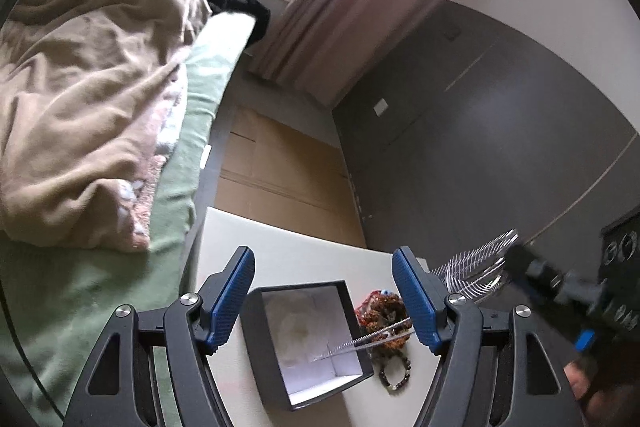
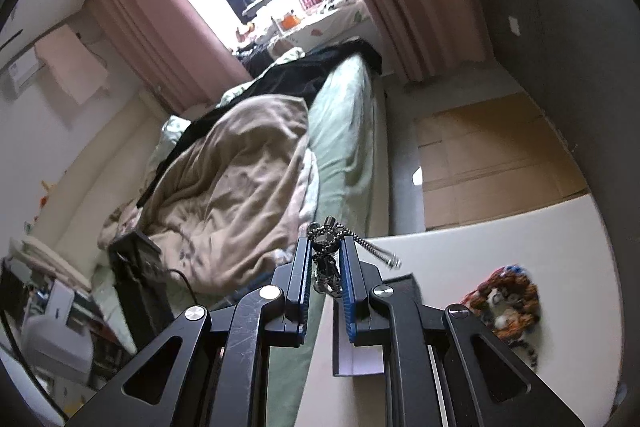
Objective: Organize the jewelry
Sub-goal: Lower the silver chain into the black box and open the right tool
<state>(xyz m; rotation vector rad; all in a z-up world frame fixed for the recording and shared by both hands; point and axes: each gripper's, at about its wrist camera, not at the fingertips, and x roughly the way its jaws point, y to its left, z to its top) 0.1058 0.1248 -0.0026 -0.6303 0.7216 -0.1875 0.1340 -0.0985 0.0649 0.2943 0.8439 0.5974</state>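
So the right tool was clamped on a bunched metal chain, one loose end sticking out to the right past the fingers. The open black box sat on the white tabletop just below and right of that tool, near the edge by the bed. The left tool hung released right over the box, gripping nothing. My guess: right hand was nearer for the drop. The beaded bracelets lay just beside the box, on the side away from the bed.
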